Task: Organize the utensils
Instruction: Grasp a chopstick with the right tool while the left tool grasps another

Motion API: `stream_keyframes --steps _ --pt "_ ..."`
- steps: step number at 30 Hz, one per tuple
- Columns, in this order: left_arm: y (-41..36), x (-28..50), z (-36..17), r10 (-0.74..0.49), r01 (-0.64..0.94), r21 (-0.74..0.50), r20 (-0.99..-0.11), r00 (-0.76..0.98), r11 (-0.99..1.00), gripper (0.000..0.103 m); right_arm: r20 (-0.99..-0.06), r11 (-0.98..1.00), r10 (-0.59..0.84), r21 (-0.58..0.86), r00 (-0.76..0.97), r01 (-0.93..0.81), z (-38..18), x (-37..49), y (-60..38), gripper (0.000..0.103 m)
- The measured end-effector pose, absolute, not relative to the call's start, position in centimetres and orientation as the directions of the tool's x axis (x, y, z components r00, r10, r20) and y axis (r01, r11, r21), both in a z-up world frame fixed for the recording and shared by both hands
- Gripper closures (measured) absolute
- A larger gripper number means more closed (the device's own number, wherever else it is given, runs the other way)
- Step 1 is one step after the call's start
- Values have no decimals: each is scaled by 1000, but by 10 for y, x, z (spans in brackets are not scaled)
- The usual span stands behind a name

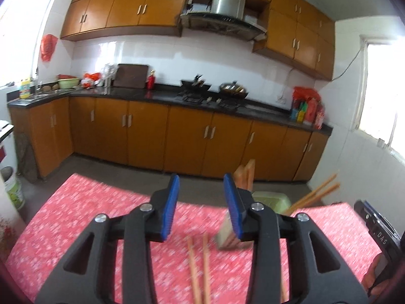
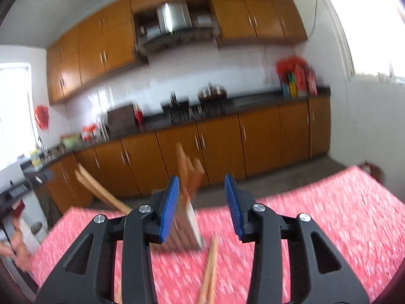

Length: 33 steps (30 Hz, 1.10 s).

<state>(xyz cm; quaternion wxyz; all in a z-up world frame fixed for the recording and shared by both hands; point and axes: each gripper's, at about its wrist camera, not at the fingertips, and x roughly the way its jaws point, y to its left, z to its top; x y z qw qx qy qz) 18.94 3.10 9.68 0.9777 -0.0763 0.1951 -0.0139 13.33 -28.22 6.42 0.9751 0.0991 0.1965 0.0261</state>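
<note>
A red patterned tablecloth covers the table. A metal utensil holder stands on it with wooden utensils and chopsticks sticking up. Two loose chopsticks lie on the cloth under my left gripper, which is open and empty, just left of the holder. In the right wrist view the holder sits just ahead of my right gripper, which is open and empty. A loose chopstick pair lies below it. More chopsticks lean out to the left. Both views are blurred.
Orange kitchen cabinets and a dark counter with a stove and woks run along the far wall. A pale green stool stands beyond the table edge. The other gripper's black body shows at the right.
</note>
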Motion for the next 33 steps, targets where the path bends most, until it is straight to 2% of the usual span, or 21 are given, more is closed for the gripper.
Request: stream_keyframes --steps 1,3,4,6,7,9,14,19,21,27,33 --pt "35 184 85 -39 -19 -138 -406 913 990 63 -459 982 95 190 884 -7 43 136 -284 64" --pt "41 181 59 -8 -47 -105 -471 882 993 63 -549 984 104 180 829 -4 17 141 -283 67" --pt "44 180 47 -3 -53 -98 -500 866 994 63 -622 983 116 186 775 2 -7 145 -283 70" --pt "49 180 15 10 -70 -81 -579 815 994 63 -696 976 157 219 701 0 -35 149 -280 83" --pt "51 179 2 13 -76 -78 -612 791 994 63 -727 971 183 241 662 -3 -50 151 -278 84" --pt "55 176 -26 -3 -81 -94 -673 739 992 63 -750 969 197 246 631 -10 -68 148 -271 85" --pt "60 171 -60 -27 -98 -127 -731 681 987 63 -780 976 192 215 595 -33 -86 149 -251 85" --pt "54 169 -70 -62 -83 -155 -748 661 985 63 -800 988 144 144 582 -46 -98 156 -238 86" --pt "49 170 -71 -81 -65 -163 -750 656 985 63 -797 993 114 110 593 -42 -102 156 -236 95" --pt "31 174 -79 -124 -17 -174 -763 635 985 63 -793 987 40 127 607 100 -104 163 -268 96" --pt "12 184 -89 -145 14 -172 -779 611 985 72 -792 985 32 127 610 113 -106 165 -279 96"
